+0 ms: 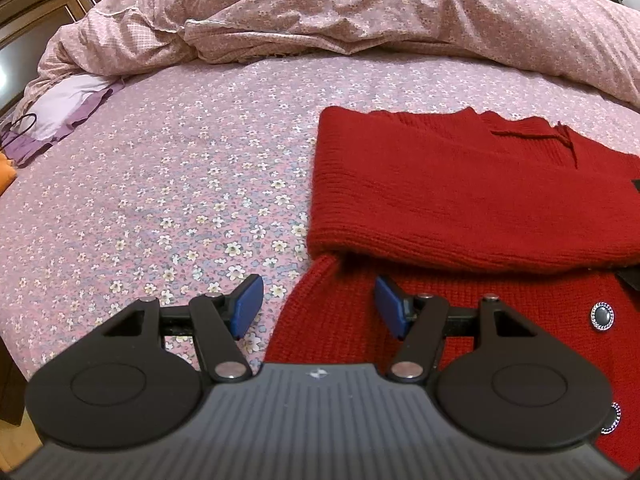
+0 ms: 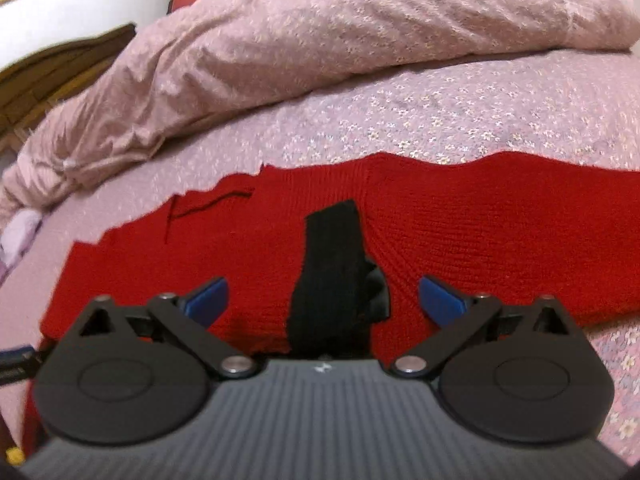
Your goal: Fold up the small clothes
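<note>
Blue pads of the left gripper are seen nearest the lens, set partly apart with nothing gripped between them. This gripper is held over the near left edge of the cardigan, where the lower red layer meets the bed; by this placing, that edge appears to be the next one to be taken.

1 sleeve or side panel is laid across the body of the cardigan, so that a thick rounded fold runs just beyond the left gripper. 2 metal-rimmed buttons are visible on the lower layer at the right, which indicates that the front is turned upward.

In the right wrist view, the right gripper is spread wide, and no cloth is pressed by its pads. A black trim strip lies between the jaws and rests loose on the red knit. The far sleeve is stretched out flat to the right, so folding is judged to be partly done.

The cardigan is a ribbed wool-like knit, soft and thick, with loose threads at the far edge; slipping or bunching under a pinch is to be expected. The bed is covered by a thin floral sheet, and a crumpled quilt is heaped behind it.
</note>
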Demonstrator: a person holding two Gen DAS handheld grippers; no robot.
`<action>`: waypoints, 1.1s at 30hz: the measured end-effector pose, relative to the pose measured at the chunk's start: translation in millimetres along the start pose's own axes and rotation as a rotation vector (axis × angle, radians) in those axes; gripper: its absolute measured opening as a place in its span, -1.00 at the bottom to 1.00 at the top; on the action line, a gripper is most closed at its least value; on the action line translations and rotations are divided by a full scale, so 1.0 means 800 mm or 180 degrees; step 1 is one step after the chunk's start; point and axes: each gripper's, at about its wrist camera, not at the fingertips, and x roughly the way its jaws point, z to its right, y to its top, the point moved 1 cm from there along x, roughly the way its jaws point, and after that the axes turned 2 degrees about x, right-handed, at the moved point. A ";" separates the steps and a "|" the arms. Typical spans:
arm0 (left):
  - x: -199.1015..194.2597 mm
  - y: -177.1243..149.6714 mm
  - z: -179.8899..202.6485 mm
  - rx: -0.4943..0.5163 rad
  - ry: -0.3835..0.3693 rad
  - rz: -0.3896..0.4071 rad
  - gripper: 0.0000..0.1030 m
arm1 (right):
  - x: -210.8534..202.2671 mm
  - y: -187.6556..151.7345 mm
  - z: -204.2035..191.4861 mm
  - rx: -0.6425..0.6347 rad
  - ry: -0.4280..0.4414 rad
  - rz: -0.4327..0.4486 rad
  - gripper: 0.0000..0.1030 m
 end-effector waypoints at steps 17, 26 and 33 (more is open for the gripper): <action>0.023 0.012 -0.005 -0.0012 0.0049 0.0004 0.31 | -0.054 0.019 -0.027 -0.0202 -0.0073 0.0544 -0.76; 0.017 0.012 -0.007 0.0030 0.0006 -0.0049 0.32 | 0.001 -0.010 0.018 -0.0087 -0.0436 0.0161 -0.70; -0.030 0.018 -0.003 0.0118 -0.0274 0.0103 0.32 | -0.021 -0.008 0.030 0.0209 -0.0347 0.0280 0.27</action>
